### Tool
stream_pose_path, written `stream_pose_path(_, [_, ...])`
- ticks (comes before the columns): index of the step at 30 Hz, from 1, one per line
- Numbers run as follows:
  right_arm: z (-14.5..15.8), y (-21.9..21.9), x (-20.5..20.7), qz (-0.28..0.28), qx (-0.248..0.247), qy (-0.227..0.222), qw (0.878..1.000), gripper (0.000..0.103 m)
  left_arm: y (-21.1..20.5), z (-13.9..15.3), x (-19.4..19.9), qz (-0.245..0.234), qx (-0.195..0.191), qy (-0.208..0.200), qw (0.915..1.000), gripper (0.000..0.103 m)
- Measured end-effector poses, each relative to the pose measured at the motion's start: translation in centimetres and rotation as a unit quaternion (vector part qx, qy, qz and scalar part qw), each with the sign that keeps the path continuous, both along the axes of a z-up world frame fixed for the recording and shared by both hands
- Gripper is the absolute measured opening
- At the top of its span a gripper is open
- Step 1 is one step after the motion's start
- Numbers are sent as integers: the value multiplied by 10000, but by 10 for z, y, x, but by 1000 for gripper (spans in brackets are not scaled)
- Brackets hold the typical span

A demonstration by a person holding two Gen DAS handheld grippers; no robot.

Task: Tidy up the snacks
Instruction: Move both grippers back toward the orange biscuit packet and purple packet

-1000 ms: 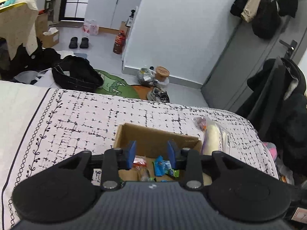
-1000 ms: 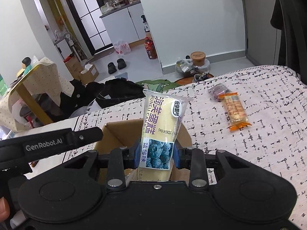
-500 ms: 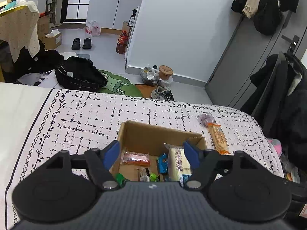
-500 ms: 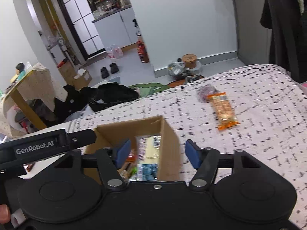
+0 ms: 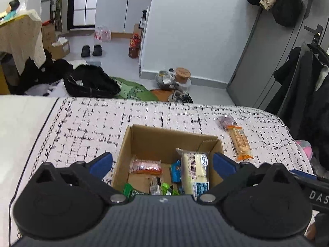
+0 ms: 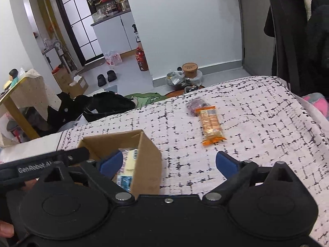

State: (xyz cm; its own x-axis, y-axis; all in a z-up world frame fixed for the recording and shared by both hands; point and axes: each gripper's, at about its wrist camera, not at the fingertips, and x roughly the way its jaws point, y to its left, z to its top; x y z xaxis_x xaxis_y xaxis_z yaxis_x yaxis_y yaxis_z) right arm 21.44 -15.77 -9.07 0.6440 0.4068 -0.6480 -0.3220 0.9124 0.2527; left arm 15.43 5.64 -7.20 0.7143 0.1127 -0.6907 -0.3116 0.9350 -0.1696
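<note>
Now both tongs opening wide, empty — yellow cake pack [image 5: 195, 169] in box [image 5: 164, 138] below.

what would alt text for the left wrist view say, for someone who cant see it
An open cardboard box sits on a black-and-white patterned cover, holding several snack packets including a pale yellow cake pack. The left gripper hangs over it, jaws opening with nothing between them. An orange snack bar and a purple packet lie outside, right of the box.
</note>
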Motion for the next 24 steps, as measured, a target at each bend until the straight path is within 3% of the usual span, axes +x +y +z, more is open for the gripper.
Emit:
stream_pose_path(12, [2, -36, 9, -467, -273, 27, 9985, 103, -17, 1, 13, -292, 138, 105, 9994, 103])
stream_pose_path(24, [6, -63, 31, -515, -97, 80, 9986, 103, -36, 23, 37, -464, 427, 170, 9979, 103])
